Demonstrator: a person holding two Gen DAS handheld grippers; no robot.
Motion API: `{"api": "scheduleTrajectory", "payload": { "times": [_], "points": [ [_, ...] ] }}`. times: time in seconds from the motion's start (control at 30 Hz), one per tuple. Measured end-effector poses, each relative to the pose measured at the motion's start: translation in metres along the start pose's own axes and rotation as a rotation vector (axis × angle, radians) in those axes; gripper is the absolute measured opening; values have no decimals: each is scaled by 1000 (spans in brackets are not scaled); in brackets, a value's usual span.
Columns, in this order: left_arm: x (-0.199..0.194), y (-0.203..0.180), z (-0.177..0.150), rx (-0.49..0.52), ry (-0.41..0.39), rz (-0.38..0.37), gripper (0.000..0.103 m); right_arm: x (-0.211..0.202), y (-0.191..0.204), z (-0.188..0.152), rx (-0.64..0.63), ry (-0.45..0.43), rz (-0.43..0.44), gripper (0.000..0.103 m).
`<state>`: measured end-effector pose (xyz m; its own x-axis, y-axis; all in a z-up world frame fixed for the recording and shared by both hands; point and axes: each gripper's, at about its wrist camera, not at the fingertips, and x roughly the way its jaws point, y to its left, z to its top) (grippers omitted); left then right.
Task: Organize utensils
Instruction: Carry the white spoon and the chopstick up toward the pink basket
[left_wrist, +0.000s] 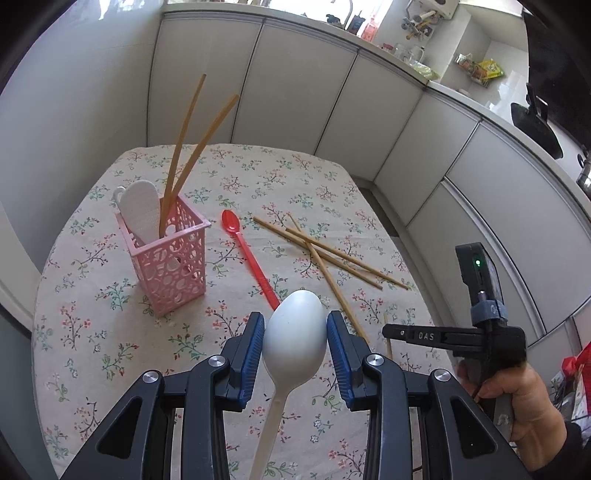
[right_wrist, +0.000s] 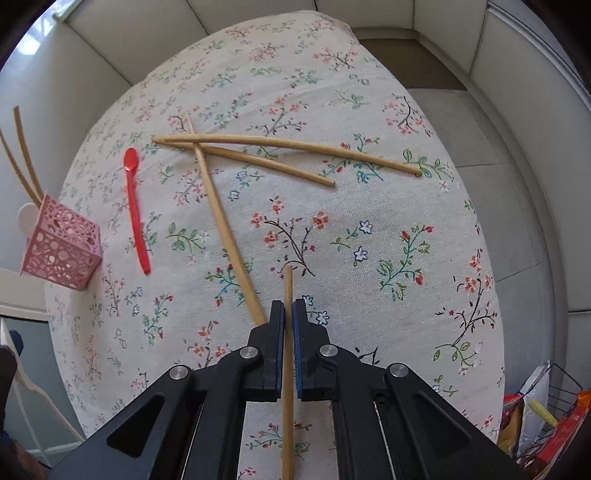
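Note:
My left gripper (left_wrist: 295, 325) is shut on a white plastic spoon (left_wrist: 295, 332), bowl forward, held above the table. A pink perforated utensil basket (left_wrist: 171, 262) stands ahead to the left, holding two chopsticks (left_wrist: 184, 147) and a white paddle (left_wrist: 139, 210). A red spoon (left_wrist: 245, 251) lies beside it. Three loose chopsticks (left_wrist: 325, 254) lie crossed on the right. My right gripper (right_wrist: 289, 306) is shut on a single chopstick (right_wrist: 288, 288) above the table; the red spoon (right_wrist: 135, 214), basket (right_wrist: 62, 247) and loose chopsticks (right_wrist: 258, 151) lie beyond it.
The table has a floral cloth (left_wrist: 295, 184) with rounded edges. White cabinet doors (left_wrist: 295, 85) surround it at the back and right. The right gripper body and hand (left_wrist: 491, 343) sit at the right of the left wrist view. Bags and a wire basket (right_wrist: 546, 406) stand at the lower right.

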<state>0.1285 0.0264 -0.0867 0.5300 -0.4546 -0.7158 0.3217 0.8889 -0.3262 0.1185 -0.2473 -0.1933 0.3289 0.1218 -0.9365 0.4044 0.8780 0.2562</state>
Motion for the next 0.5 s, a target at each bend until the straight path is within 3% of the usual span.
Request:
{"api": "scheduleTrajectory", "payload": {
  "times": [0.5],
  "points": [
    [-78, 32, 44, -102, -416, -4, 35, -109, 54, -13, -160, -351, 197, 4]
  ]
}}
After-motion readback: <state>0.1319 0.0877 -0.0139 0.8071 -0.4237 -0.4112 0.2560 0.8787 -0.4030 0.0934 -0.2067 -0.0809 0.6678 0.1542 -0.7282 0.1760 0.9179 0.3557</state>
